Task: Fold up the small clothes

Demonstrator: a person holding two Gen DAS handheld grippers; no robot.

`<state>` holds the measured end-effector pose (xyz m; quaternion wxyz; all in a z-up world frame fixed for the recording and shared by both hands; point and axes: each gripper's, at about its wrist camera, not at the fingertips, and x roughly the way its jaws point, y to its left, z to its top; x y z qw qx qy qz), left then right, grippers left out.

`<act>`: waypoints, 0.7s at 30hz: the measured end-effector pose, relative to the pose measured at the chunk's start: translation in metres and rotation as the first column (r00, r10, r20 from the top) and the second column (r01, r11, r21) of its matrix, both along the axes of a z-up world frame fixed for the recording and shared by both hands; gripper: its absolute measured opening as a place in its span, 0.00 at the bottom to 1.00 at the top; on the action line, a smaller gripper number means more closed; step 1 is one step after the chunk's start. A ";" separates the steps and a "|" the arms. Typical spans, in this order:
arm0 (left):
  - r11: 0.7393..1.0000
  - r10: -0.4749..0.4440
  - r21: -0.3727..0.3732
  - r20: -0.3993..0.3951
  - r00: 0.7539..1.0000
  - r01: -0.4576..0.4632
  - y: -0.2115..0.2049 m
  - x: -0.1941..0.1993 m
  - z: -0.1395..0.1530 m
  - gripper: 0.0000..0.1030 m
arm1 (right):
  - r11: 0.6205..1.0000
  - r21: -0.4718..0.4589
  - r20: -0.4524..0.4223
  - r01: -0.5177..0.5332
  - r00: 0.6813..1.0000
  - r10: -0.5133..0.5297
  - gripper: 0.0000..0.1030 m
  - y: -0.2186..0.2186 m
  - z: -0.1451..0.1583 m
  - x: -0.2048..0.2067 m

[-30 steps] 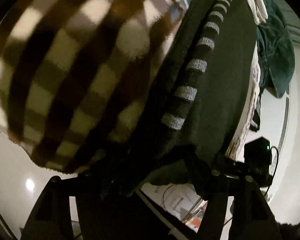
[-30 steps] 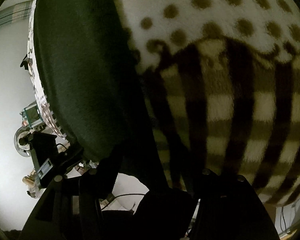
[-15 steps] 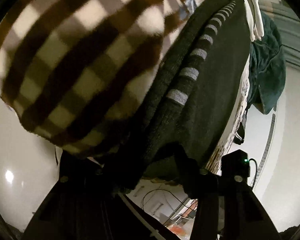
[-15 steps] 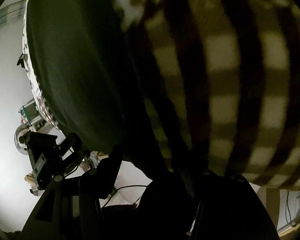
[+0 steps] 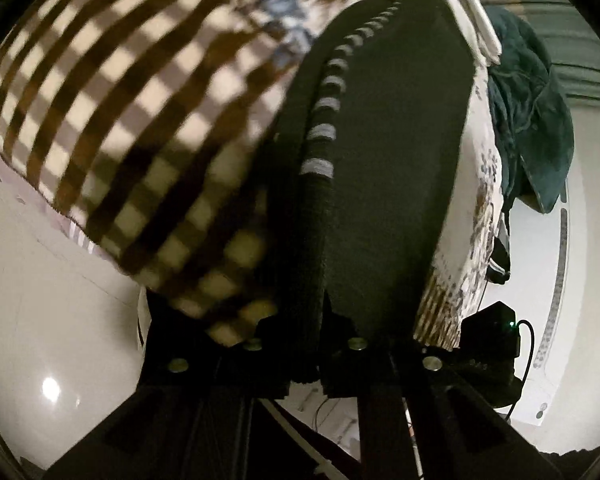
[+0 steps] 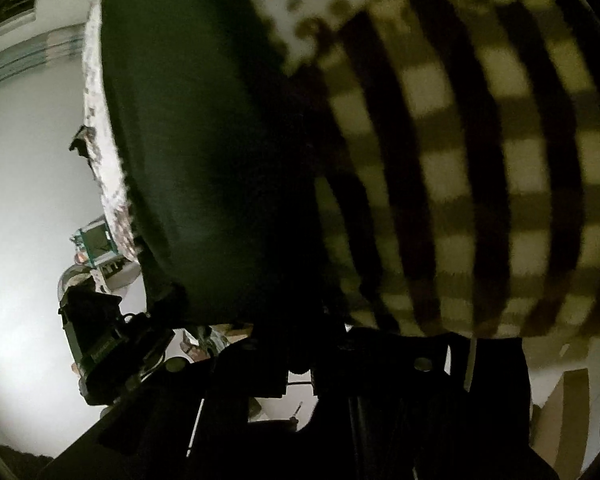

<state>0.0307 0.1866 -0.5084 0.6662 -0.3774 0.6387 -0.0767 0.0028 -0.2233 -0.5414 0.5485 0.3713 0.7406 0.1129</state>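
While hanging above the white tabletop (image 5: 52,320), dark sock (image 5: 380,160) edges clenched in left tool (image 5: 306,376) and right tool (image 6: 300,364).

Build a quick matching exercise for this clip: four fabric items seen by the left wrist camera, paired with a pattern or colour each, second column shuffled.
Items
1. fleece blanket
2. dark knit garment
3. crumpled cloth at far right
4. folded item at top right

Descriptions
A. white
B. dark teal
C. brown and cream checks
D. near-black with a row of grey stripes

Pairs: 1-C, 2-D, 3-B, 4-A

The left gripper is shut on the dark knit garment, and so is the right gripper.
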 end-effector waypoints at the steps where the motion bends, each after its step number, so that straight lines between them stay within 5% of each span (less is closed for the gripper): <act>1: 1.000 -0.004 0.006 0.010 1.000 0.003 -0.002 0.001 0.005 0.07 | 1.000 0.004 0.007 0.001 1.000 -0.001 0.07 0.001 0.004 0.001; 12: 0.997 0.071 -0.021 0.091 0.993 -0.070 -0.006 0.021 0.048 0.06 | 0.997 0.060 0.120 0.053 0.991 -0.060 0.06 -0.002 0.046 0.025; 21: 0.998 0.054 -0.030 0.293 0.954 -0.048 -0.022 0.145 0.097 0.06 | 0.993 0.060 0.282 0.099 0.953 -0.112 0.06 -0.007 0.106 0.133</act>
